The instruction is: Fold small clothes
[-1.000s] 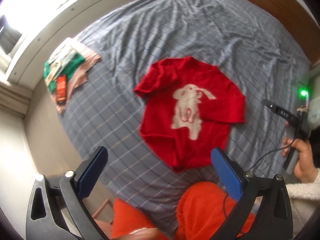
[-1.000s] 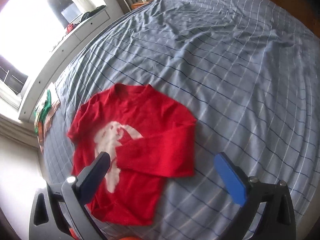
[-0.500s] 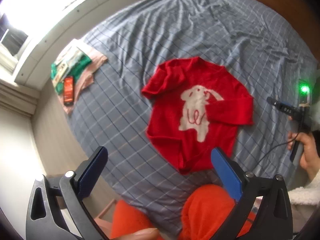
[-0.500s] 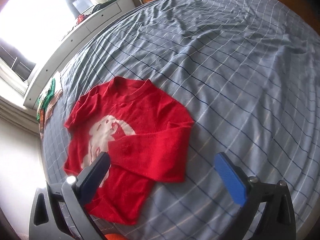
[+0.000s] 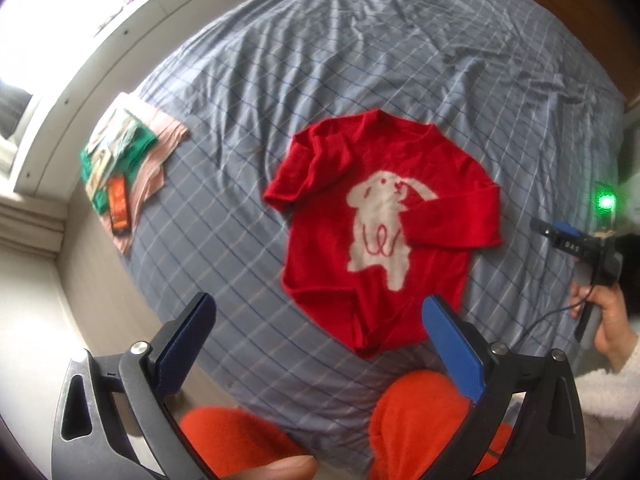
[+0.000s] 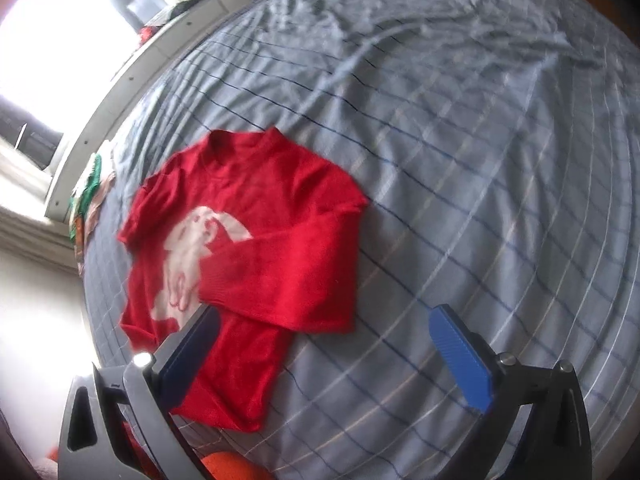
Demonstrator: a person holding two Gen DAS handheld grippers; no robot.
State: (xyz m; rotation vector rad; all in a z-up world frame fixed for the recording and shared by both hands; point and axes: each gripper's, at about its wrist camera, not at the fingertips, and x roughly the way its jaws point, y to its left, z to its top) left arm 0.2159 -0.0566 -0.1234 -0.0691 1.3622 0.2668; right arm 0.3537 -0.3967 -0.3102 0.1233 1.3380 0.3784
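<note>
Red sweater (image 5: 384, 236) (white bunny on the front, both sleeves folded in) lies flat on the checked bed (image 5: 280, 80), with the left claw (image 5: 320, 352) and right claw (image 6: 332, 360) both spread wide, holding nothing.

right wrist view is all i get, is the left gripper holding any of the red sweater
Observer: No. The left gripper is open and empty, hovering near the red sweater's hem.
Operator: whats the green stuff by the window
Observer: A pile of clothes at the bed's edge, with an orange phone lying on it.
Operator: where's my gripper from there
Observer: The right gripper is off to the sweater's side, held in a hand, with a green light lit.
</note>
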